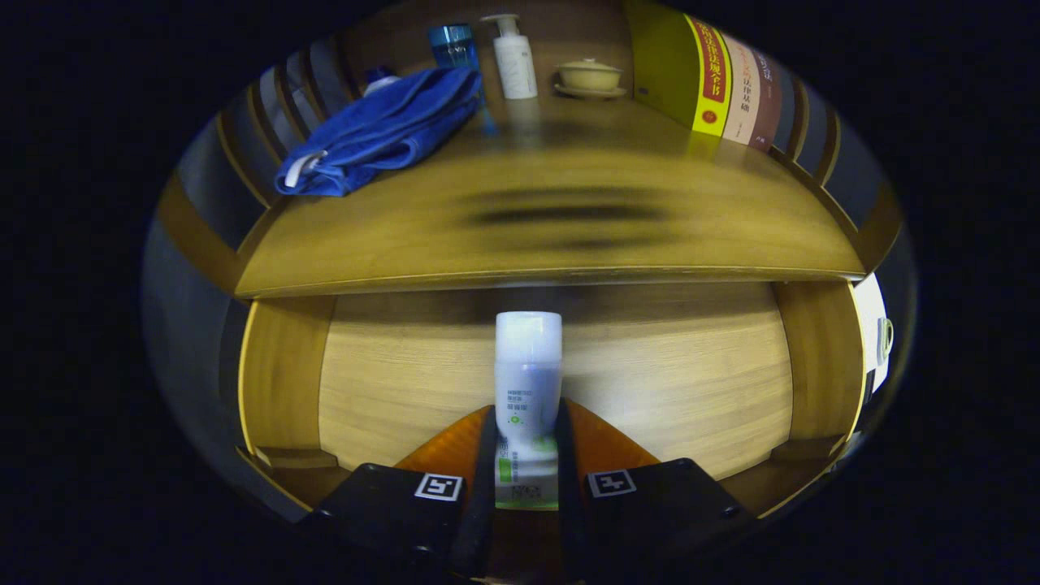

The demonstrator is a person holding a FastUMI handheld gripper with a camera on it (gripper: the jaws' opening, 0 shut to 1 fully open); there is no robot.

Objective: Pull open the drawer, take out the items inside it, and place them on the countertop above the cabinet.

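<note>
**White bottle gripped in the open drawer, tabletop above and beyond**

White plastic is seen between the two fingers of the tongs [526,455]: a slim bottle [528,382] is clasped at its lower, green-printed end, and both fingers appear pressed against its sides. Its long axis is run straight ahead along the fingers, with the capped end pointed away from them and projected past the tips. The bottle is held over the pale wooden floor of the pulled-out drawer [650,382], whose side walls are seen to either side. No other item is made out on the visible drawer floor.

Directly beyond and above the cap lies the front edge of the tabletop [552,219], so a lift and a forward carry are judged to be called for next. A bare stretch is offered there, between a blue towel [382,130] on one side and upright books [723,81] on the other; a pump bottle [514,61] and a lidded cup [589,77] are stood at the back.
</note>
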